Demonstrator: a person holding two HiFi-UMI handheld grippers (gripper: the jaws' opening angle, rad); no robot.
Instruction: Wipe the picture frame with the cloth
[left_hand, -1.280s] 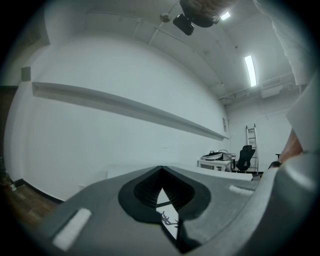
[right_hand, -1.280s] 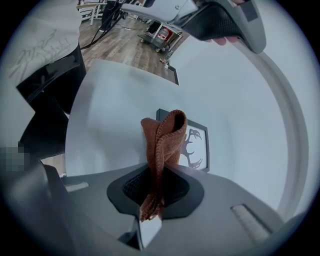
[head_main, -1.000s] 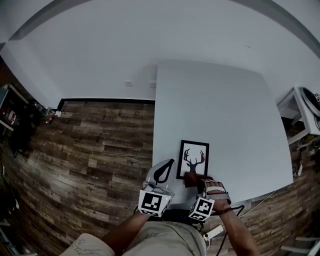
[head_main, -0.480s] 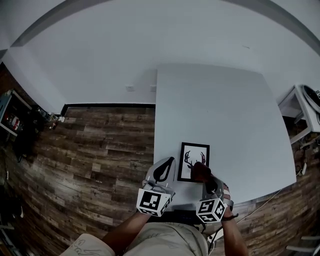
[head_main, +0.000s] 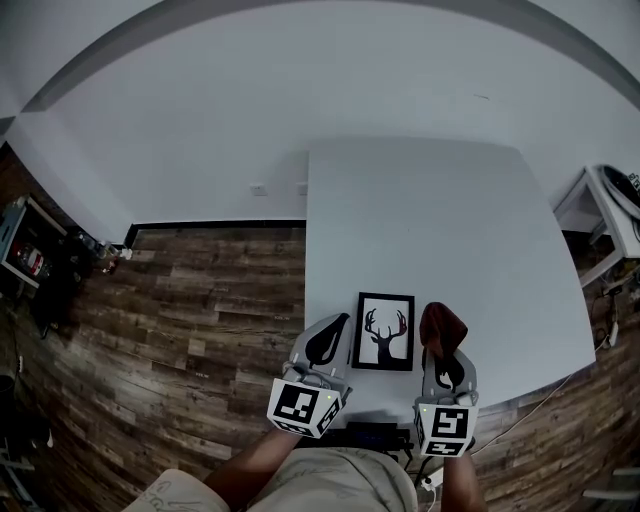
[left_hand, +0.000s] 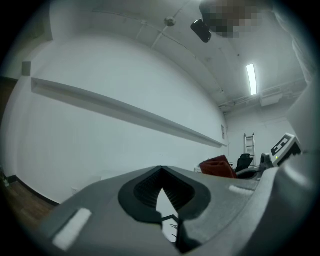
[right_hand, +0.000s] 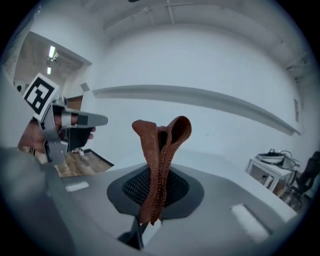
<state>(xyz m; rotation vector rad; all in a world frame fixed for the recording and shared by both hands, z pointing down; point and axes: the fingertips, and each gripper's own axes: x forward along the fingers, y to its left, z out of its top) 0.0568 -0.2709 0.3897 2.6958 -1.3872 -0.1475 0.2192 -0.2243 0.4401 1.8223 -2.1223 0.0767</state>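
Picture frame (head_main: 383, 332), with its antlered deer-head print, lay flat on the white worktop (head_main: 420, 220) near the front edge, between the two grippers. The right gripper (head_main: 445, 352) was clamped on the rust-brown cloth (head_main: 441, 328), which stood up just right of the frame, seemingly off its surface. The left gripper (head_main: 338, 328) had its jaws together on nothing, just left of the frame. The wipe looked paused; the next stroke called for carrying the cloth left and down onto the glass. No brand or legible writing showed, only square markers on the cubes.
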